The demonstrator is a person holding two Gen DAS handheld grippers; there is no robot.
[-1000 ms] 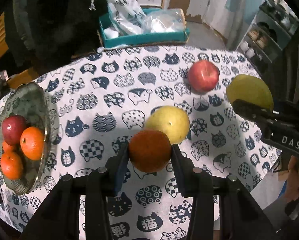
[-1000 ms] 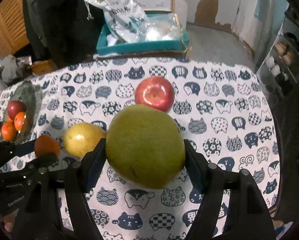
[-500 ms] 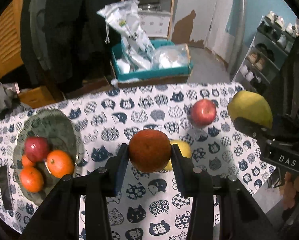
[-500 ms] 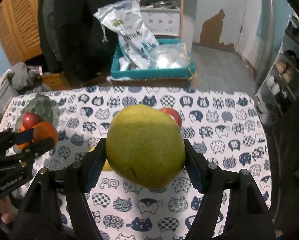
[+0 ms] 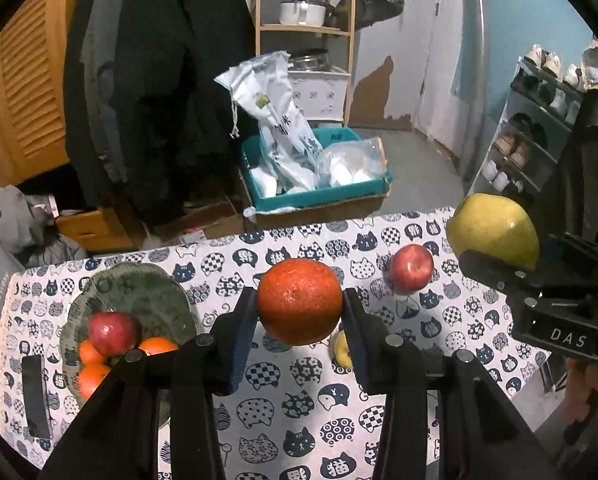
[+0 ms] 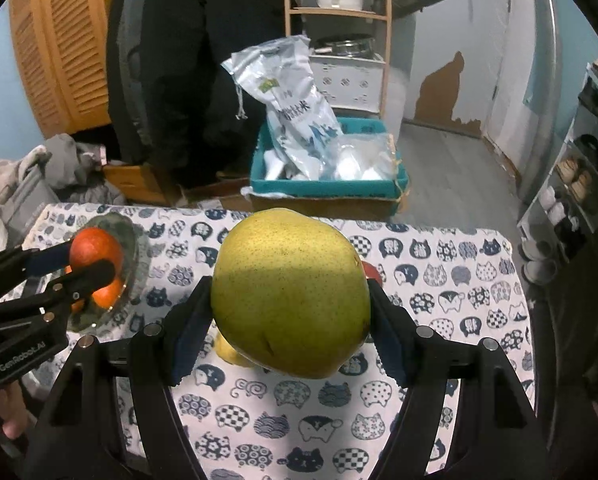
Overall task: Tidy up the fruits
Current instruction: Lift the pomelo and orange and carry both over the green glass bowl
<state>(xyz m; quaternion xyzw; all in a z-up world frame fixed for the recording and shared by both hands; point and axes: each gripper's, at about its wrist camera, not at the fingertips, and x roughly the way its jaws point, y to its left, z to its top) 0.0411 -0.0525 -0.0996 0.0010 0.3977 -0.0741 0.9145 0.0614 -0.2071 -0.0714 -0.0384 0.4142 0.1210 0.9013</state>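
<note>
My left gripper [image 5: 299, 334] is shut on an orange [image 5: 299, 301] and holds it high above the cat-print table. My right gripper [image 6: 290, 332] is shut on a large green-yellow pomelo [image 6: 291, 296], also held above the table; the pomelo shows at the right of the left wrist view [image 5: 493, 230]. A grey glass plate [image 5: 139, 292] at the table's left holds a red apple [image 5: 111, 332] and several oranges [image 5: 93, 376]. A second red apple [image 5: 411, 269] and a yellow fruit [image 5: 341, 350], mostly hidden by my fingers, lie on the cloth.
A black phone [image 5: 34, 396] lies at the table's left edge by the plate. Beyond the far edge stand a teal box with bags [image 5: 315, 176], hanging dark coats [image 5: 159, 80] and a shoe rack [image 5: 539, 128] at right.
Both grippers have risen well above the table with their fruit. The table looks smaller and lower, and more of the room shows. The plate is now closer to my left gripper's line.
</note>
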